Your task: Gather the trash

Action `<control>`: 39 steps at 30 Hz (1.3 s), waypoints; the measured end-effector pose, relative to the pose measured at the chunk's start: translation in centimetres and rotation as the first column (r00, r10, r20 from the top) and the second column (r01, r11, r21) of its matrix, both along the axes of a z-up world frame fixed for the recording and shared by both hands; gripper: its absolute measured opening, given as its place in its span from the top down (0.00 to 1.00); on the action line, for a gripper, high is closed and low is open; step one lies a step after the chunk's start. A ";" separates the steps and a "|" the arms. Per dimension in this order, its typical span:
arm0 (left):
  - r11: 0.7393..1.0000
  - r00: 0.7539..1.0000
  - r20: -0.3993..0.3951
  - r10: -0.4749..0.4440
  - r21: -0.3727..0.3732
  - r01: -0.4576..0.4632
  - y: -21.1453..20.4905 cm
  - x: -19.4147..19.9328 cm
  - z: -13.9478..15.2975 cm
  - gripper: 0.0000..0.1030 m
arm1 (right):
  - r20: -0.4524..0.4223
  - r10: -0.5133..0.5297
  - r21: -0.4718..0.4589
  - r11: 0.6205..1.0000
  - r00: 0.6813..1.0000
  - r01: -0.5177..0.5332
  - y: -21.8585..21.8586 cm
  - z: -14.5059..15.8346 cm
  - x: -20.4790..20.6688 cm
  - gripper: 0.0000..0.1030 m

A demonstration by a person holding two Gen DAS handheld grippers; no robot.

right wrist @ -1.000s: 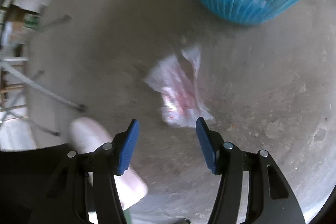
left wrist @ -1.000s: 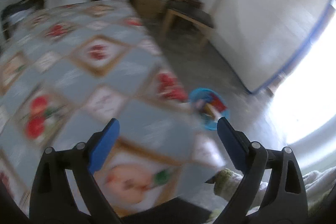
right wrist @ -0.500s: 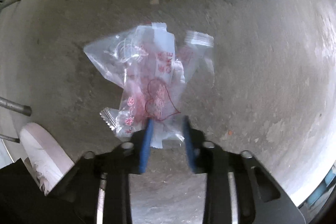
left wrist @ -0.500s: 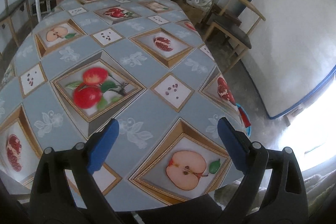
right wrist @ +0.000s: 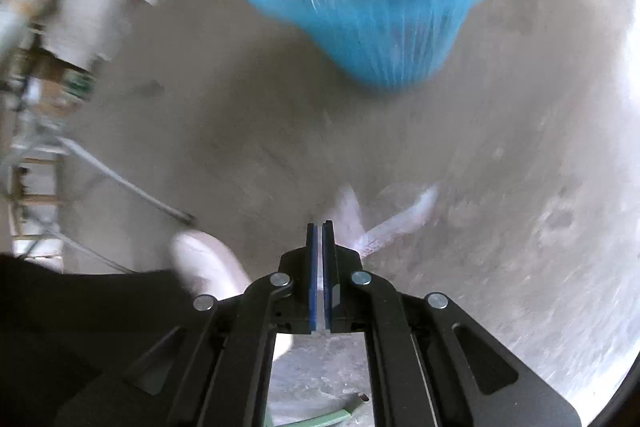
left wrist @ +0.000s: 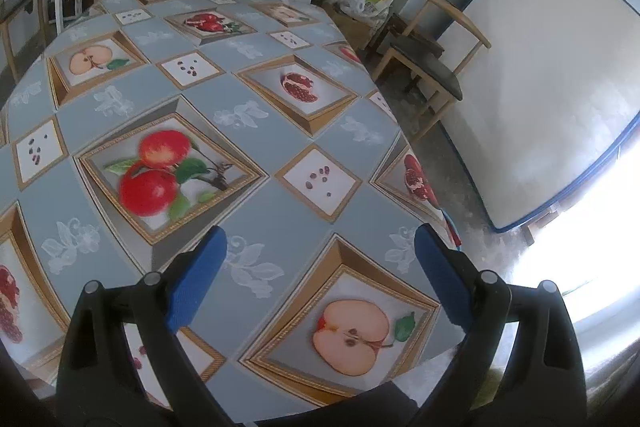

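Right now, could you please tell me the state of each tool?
Left tool: open, holding nothing, above the table.
Right tool: jaws just closed, shut on the clear plastic wrapper.

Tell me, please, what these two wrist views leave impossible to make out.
- Right wrist view: contents of the blue basket, smeared by motion blur.
- Right wrist view: print on the plastic wrapper in the right gripper; blurred, partly behind the jaws.
- Left wrist view: the basket, almost wholly behind the table edge.
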State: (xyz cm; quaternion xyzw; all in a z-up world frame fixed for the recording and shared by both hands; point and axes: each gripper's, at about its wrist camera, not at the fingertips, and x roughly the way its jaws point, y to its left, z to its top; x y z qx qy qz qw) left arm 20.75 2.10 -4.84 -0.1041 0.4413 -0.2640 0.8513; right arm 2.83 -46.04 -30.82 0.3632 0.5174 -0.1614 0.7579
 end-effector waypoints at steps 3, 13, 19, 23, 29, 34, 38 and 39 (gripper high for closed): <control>1.000 1.000 0.015 -0.002 -0.013 0.003 0.2 -0.4 0.2 0.12 | 0.118 -0.039 -0.063 0.997 0.992 0.047 -2.3 6.5 0.6 0.98; 0.999 0.999 0.041 -0.009 -0.051 0.012 1.2 -2.5 1.2 0.12 | -0.053 -0.017 -0.107 0.994 0.998 0.011 -3.0 1.7 2.8 0.72; 1.000 1.000 0.001 -0.017 -0.012 0.017 0.7 -2.3 0.4 0.12 | -0.400 0.256 -0.038 0.955 0.880 -0.295 3.8 -12.6 -0.1 0.39; 1.000 1.000 -0.002 -0.025 0.012 0.025 0.0 -2.5 0.6 0.12 | -0.510 0.402 -0.003 0.883 0.761 -0.469 7.8 -19.9 -0.5 0.33; 0.999 1.000 -0.020 -0.013 0.039 0.014 -1.1 -2.7 0.8 0.12 | -0.589 0.400 0.006 0.871 0.702 -0.492 8.5 -25.7 0.8 0.33; 0.998 1.000 -0.017 -0.014 0.065 0.015 -1.8 -2.9 0.8 0.12 | -0.593 0.338 0.018 0.913 0.731 -0.408 6.7 -26.6 1.0 0.61; 0.998 0.999 -0.028 -0.022 0.060 0.023 -2.4 -2.7 0.5 0.12 | -0.563 0.305 0.043 0.939 0.768 -0.342 5.3 -25.8 0.5 0.82; 0.998 0.999 -0.029 -0.025 0.059 0.027 -2.6 -2.6 0.5 0.12 | -0.549 0.292 0.045 0.946 0.783 -0.321 4.5 -25.1 0.3 0.86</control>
